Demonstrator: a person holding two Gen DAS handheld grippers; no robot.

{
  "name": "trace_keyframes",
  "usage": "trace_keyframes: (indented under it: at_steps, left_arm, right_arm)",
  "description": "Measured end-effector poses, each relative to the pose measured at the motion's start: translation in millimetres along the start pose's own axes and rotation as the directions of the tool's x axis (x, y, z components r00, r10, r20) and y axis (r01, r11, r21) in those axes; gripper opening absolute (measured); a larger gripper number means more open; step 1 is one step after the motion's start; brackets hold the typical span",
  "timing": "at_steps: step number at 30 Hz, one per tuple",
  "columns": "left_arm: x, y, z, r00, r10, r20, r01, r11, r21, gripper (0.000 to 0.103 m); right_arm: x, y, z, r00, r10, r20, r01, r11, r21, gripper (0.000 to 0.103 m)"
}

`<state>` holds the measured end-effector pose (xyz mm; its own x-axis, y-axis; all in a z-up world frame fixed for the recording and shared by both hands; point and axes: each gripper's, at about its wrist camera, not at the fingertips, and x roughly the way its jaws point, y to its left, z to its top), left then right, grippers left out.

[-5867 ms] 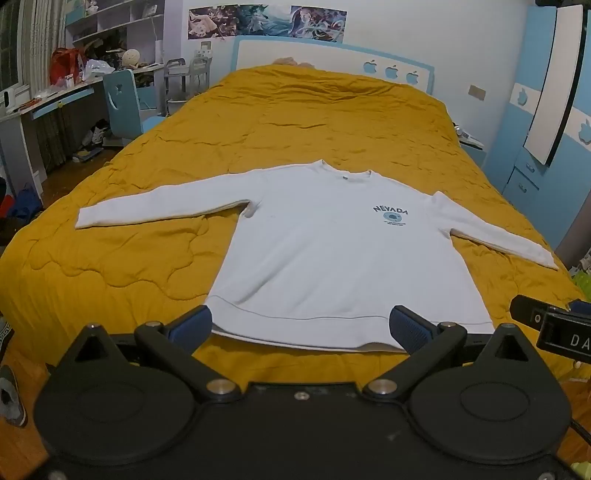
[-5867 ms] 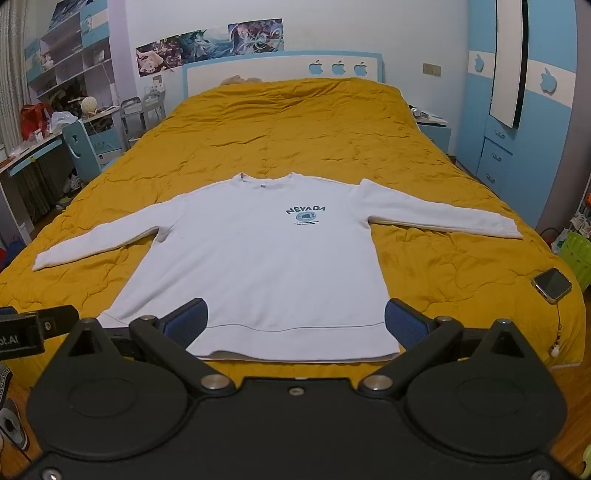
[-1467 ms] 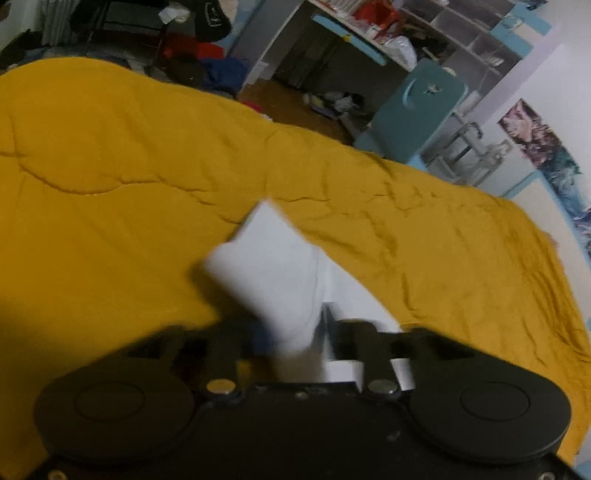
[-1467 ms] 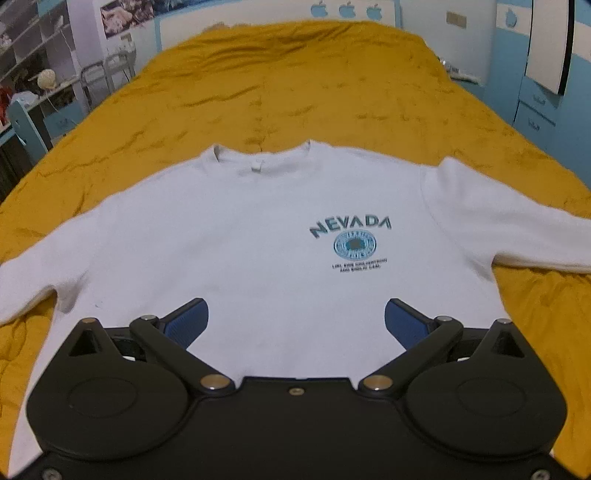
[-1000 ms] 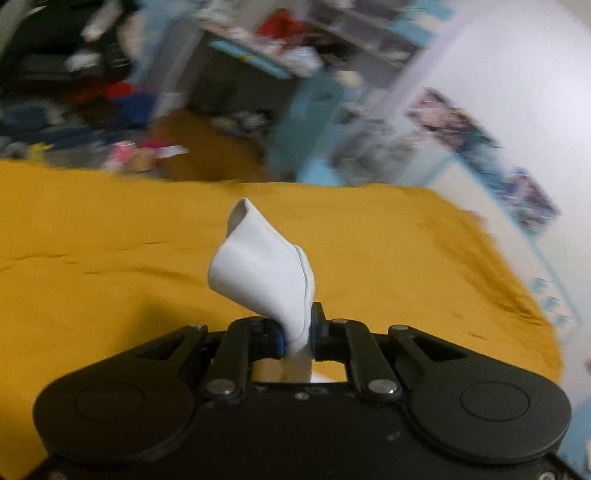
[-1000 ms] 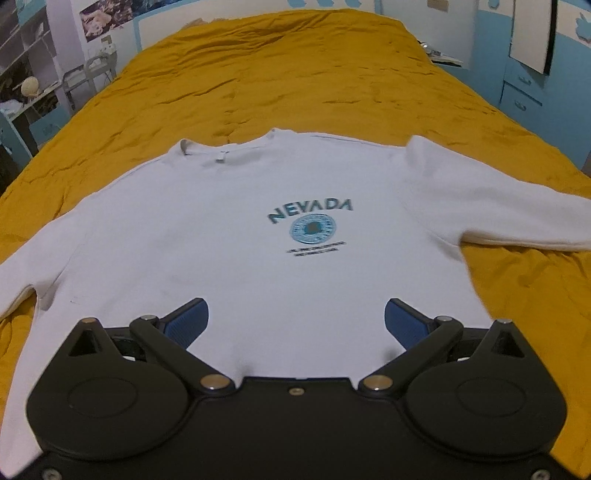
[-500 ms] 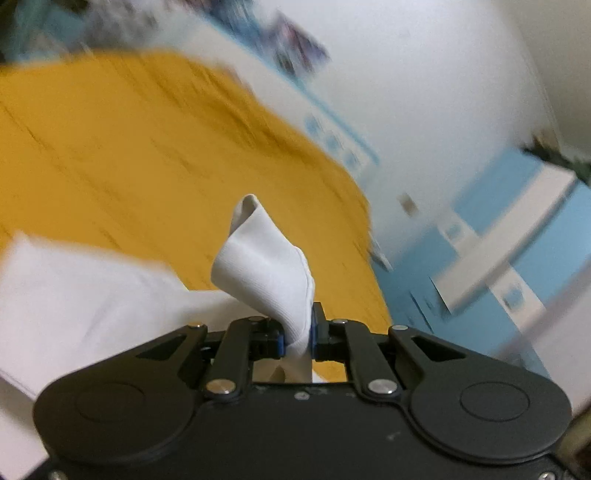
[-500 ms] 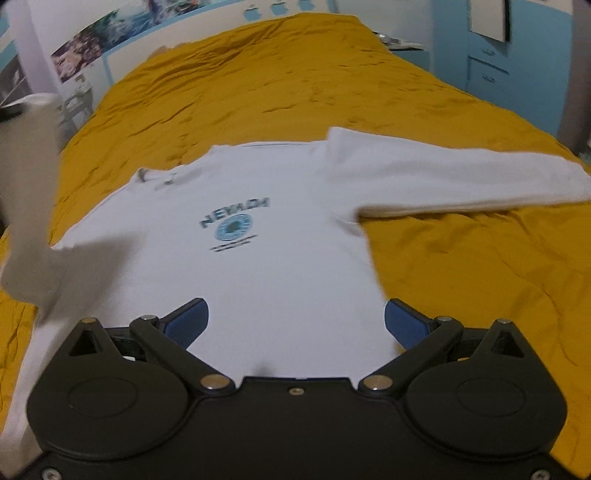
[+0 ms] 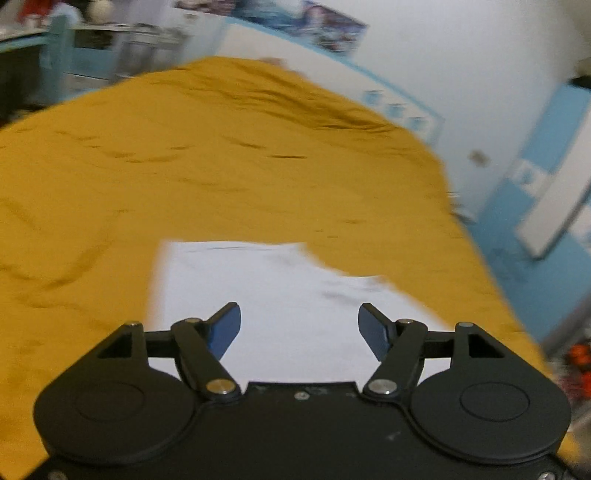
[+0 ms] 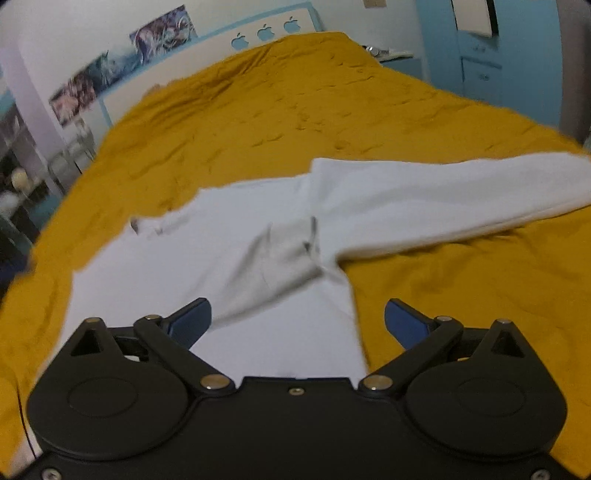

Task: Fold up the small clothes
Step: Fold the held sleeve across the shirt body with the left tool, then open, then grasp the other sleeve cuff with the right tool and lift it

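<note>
White sweatshirt (image 10: 258, 317): lies flat on the bed, body spread toward the near edge. One sleeve (image 10: 280, 266) is folded in across the chest, its cuff end resting near the opposite armpit; it looks slightly greyer than the body in the blurred right wrist view. The other sleeve (image 10: 443, 206) stretches straight out to the right over the yellow cover, flat and unfolded. The neckline sits at the far left of the garment, toward the headboard. In the left wrist view the garment shows only as a blurred white panel (image 9: 280, 295) just ahead of the tongs.

Left tongs (image 9: 299, 326): released, jaws just opened wide, blue pads apart with nothing between them, hovering over the white cloth.

Right tongs (image 10: 297, 319): released, jaws spread wide and empty, poised above the lower body of the sweatshirt, one pad over the cloth and the other over bare cover.

Bed (image 10: 461, 295): mustard-yellow quilted cover, creased, with a white and blue headboard (image 10: 258, 31) bearing apple shapes.

Surroundings: posters (image 10: 122, 62) on the wall, blue wardrobe (image 10: 498, 55) at right.
</note>
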<state>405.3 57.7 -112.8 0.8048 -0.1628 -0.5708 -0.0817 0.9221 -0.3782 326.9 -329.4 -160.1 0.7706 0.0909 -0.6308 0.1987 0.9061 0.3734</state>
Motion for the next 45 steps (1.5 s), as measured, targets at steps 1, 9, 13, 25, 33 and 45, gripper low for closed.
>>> trace_keyframes:
  at_steps: [1, 9, 13, 25, 33, 45]
  left_arm:
    - [0.9, 15.9, -3.0, 1.0, 0.028, -0.009, -0.028, 1.0, -0.01, 0.071]
    - [23.8, 70.6, -26.2, 0.994, 0.061, -0.089, -0.07, 0.993, -0.098, 0.071]
    - [30.8, 64.4, -37.5, 0.992, 0.05, -0.118, -0.062, 0.993, -0.101, 0.071]
    - [46.6, 51.9, -43.5, 0.972, 0.096, -0.214, -0.105, 0.994, -0.029, 0.073]
    - [15.0, 39.6, -28.5, 0.979, 0.047, -0.197, -0.04, 0.998, 0.039, 0.083]
    - [19.4, 33.4, -31.8, 0.979, 0.093, -0.182, -0.084, 0.995, 0.053, 0.085]
  right_arm:
    - [12.6, -2.3, 3.7, 1.0, 0.008, -0.014, -0.007, 1.0, 0.027, 0.094]
    - [93.9, -0.7, 6.3, 0.989, -0.062, -0.138, 0.088, 0.977, 0.192, 0.062]
    - [101.5, 6.4, 11.6, 0.993, -0.07, -0.094, 0.089, 0.973, 0.211, 0.039]
    - [84.9, -11.0, 11.2, 0.989, -0.083, -0.126, 0.101, 0.983, 0.151, 0.019]
    - [-10.7, -107.2, 40.8, 0.963, -0.235, 0.131, 0.199, 0.949, 0.244, 0.06]
    - [-23.8, -304.0, 77.8, 0.905, -0.407, 0.122, 0.218, 0.692, 0.688, 0.047]
